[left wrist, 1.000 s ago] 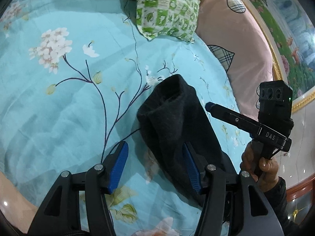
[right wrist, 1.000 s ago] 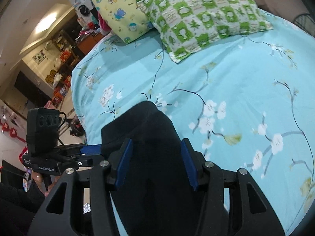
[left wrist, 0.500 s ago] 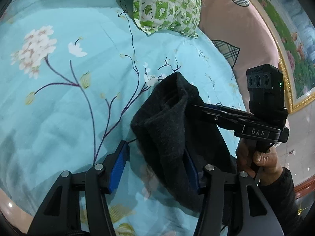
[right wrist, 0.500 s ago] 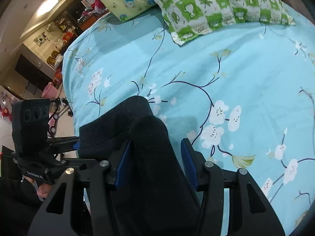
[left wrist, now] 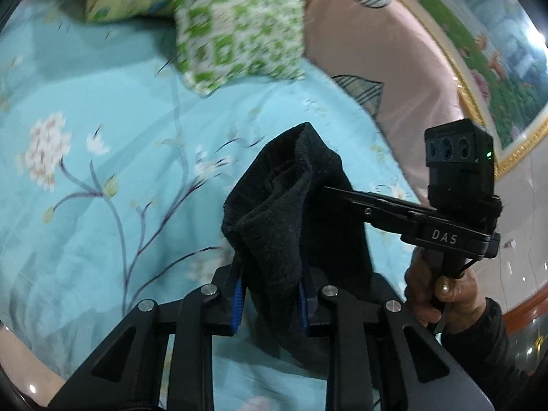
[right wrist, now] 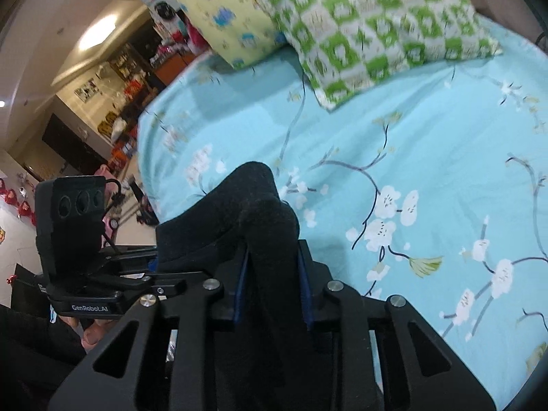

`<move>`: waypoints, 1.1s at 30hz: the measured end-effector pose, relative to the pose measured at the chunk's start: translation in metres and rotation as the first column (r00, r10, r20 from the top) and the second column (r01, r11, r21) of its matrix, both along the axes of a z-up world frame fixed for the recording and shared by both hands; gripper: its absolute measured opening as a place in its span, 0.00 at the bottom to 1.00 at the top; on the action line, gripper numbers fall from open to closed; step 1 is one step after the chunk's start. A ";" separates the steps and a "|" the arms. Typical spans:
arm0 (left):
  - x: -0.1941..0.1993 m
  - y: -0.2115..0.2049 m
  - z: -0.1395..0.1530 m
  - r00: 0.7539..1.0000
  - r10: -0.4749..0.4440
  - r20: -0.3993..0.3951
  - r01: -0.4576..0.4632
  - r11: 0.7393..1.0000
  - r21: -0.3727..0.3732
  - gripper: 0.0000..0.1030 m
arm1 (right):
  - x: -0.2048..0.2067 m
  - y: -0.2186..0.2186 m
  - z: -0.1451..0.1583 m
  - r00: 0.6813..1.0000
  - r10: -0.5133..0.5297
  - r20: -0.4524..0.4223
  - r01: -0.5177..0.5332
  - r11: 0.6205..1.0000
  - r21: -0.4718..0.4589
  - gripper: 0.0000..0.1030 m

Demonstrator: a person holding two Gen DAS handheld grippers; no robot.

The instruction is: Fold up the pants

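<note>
The black pants (left wrist: 291, 212) are bunched into a thick fold and held up off the light blue flowered bedsheet (left wrist: 102, 171). My left gripper (left wrist: 270, 294) is shut on the near part of the fold. My right gripper (right wrist: 272, 281) is shut on the same pants (right wrist: 253, 212) from the other side. Each gripper shows in the other's view, the right one (left wrist: 346, 193) reaching into the cloth and the left one (right wrist: 150, 263) beside the cloth. The lower part of the pants is hidden behind the fingers.
A green checked pillow (left wrist: 236, 30) and a yellow pillow (right wrist: 226, 13) lie at the head of the bed. A pink padded headboard (left wrist: 376, 51) stands to the right. The bed's edge and a cluttered room (right wrist: 102, 102) lie to the left.
Both grippers have closed on the pants, which were lying between open jaws. The cloth is lifted higher off the sheet, and the right gripper has moved into the fold.
</note>
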State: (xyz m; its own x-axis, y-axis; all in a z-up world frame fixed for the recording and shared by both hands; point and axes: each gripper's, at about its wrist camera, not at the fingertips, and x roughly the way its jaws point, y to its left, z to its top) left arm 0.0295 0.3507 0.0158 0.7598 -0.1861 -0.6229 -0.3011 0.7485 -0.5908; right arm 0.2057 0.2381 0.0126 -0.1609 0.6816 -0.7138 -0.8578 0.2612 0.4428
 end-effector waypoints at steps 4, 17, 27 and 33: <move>-0.001 -0.020 0.029 0.998 -0.042 0.051 0.041 0.999 0.035 0.23 | -0.005 -0.026 0.025 0.999 -0.036 0.002 0.036 0.997 0.075 0.26; 0.001 -0.123 0.095 0.951 -0.269 0.152 0.246 0.957 0.153 0.23 | -0.026 -0.133 0.075 0.988 -0.156 -0.006 0.152 0.954 0.260 0.24; 0.010 -0.210 0.111 0.894 -0.426 0.135 0.392 0.892 0.224 0.23 | -0.039 -0.225 0.078 0.963 -0.267 -0.032 0.261 0.902 0.343 0.23; 0.016 -0.258 0.112 0.858 -0.503 0.100 0.463 0.844 0.273 0.23 | -0.048 -0.273 0.070 0.944 -0.326 -0.059 0.323 0.867 0.379 0.23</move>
